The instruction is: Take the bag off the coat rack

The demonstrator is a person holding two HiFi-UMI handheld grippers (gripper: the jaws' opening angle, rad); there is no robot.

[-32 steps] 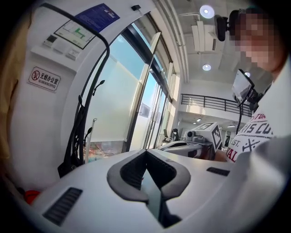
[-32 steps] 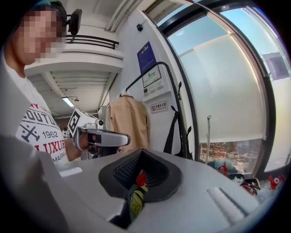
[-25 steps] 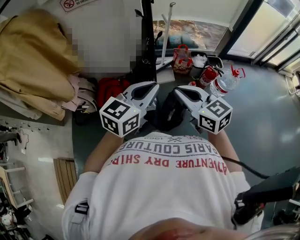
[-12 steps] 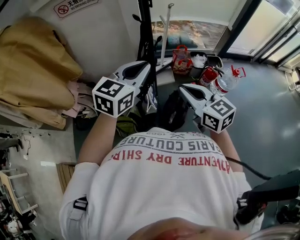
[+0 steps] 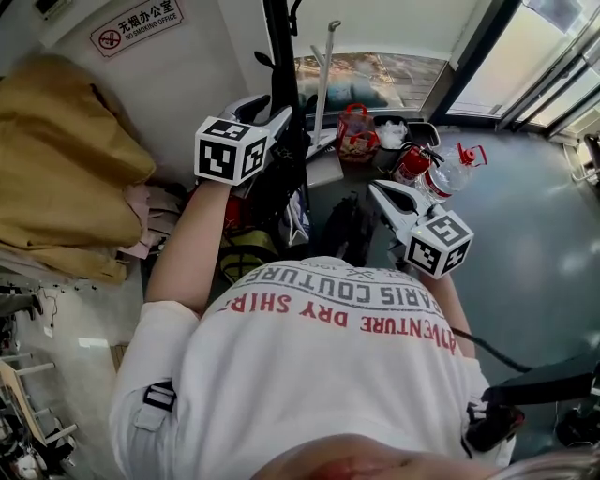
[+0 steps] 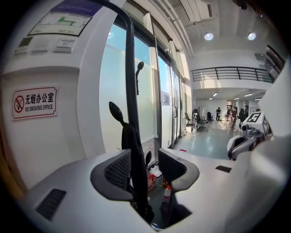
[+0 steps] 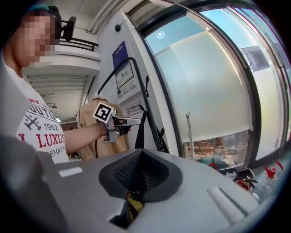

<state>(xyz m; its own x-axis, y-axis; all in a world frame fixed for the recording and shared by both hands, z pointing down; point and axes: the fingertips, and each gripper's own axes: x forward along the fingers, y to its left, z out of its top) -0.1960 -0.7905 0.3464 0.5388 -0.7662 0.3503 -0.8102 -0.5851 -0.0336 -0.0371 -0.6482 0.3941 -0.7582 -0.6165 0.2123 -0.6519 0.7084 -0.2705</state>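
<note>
A black coat rack (image 5: 278,56) stands against the white wall by the window. A black bag strap (image 6: 132,154) hangs from one of its hooks (image 6: 115,111), with dark bag fabric (image 5: 272,192) below it. My left gripper (image 5: 272,108) is raised to the rack. Its jaws have just been opening and stand open around the strap (image 7: 138,132), which runs down close to the left pad (image 6: 117,170). In its own view the left gripper (image 6: 144,169) frames the pole. My right gripper (image 5: 375,190) hangs lower on the right, away from the rack, shut (image 7: 142,173) on nothing.
A tan coat (image 5: 66,169) hangs at the left under a no-smoking sign (image 5: 136,25). On the floor behind the rack are a red basket (image 5: 354,127), a fire extinguisher (image 5: 412,161) and a water bottle (image 5: 450,173). A thin white pole (image 5: 321,75) stands beside the rack.
My left gripper has moved from near my chest up and forward to the coat rack, and its jaws have parted. The right gripper has drifted slightly down and right.
</note>
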